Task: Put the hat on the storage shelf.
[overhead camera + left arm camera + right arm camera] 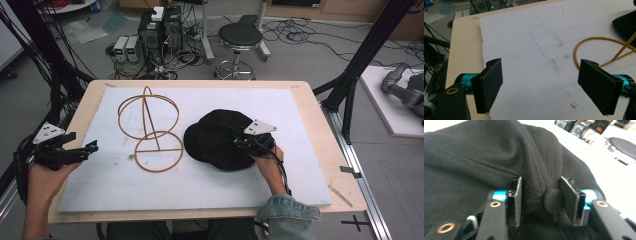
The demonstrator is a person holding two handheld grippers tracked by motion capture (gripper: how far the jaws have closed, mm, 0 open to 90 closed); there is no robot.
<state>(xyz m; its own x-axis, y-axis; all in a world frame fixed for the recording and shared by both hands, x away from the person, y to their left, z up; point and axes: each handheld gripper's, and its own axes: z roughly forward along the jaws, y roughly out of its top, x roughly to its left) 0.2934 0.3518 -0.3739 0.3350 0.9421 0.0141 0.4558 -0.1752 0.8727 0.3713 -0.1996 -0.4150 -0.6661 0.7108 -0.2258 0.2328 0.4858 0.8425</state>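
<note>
A black cap (215,137) lies on the white foam board (200,185), right of centre. My right gripper (240,142) sits on its near right side. In the right gripper view the right gripper (541,197) pinches a bunched fold of the cap (486,157) at its crown button, with both pads against the fabric. A wire hat stand (150,125) with two rings stands left of the cap, close to it. My left gripper (90,147) hovers at the board's left edge. The left gripper (544,85) is open with nothing between its jaws, and the stand's base ring (586,41) lies ahead to its right.
The board rests on a wooden table (310,110) with bare margins left and right. Beyond the far edge stand a black stool (240,36) and computer boxes (160,30) with cables on the floor. A thin stick (340,195) lies at the table's near right.
</note>
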